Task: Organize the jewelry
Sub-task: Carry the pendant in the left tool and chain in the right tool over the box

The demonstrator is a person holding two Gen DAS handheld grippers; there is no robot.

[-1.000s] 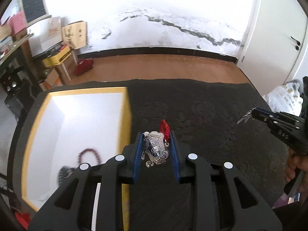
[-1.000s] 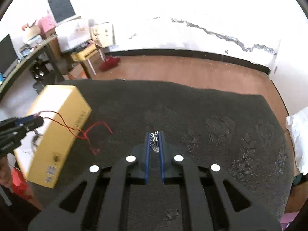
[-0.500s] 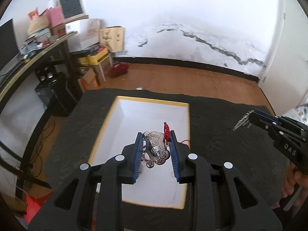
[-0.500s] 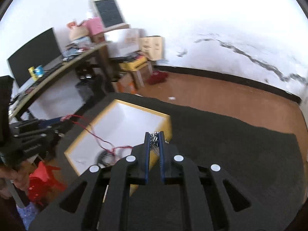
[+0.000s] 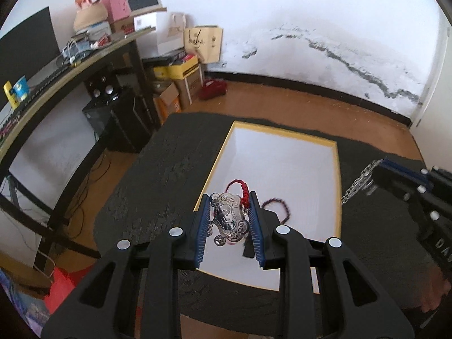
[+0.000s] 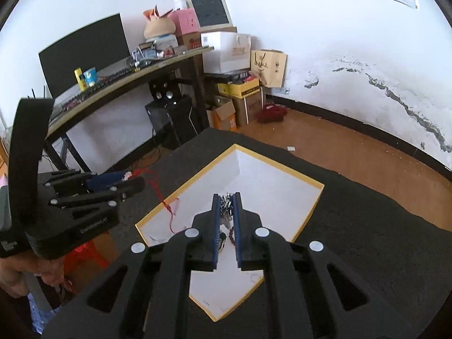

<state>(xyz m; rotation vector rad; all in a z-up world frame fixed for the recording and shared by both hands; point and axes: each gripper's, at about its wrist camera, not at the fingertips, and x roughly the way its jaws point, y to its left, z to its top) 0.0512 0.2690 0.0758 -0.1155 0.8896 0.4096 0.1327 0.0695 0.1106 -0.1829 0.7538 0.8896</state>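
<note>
Black mat (image 5: pixel 158 186); left gripper (image 5: pixel 229 220) half hides bead bracelet (image 5: pixel 278 207).

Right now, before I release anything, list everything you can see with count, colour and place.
Silver pendant: one, silver, on red cord, clamped in left gripper above the box.
Chain: one, silver, clamped in right gripper above the box.
Bead bracelet: one, dark, lying inside the box.
Box: one, yellow rim, white inside, open, on the mat.
Mat: one, black, under the box.
Left gripper: black with blue pads, shut.
Right gripper: black with blue pads, shut.
</note>
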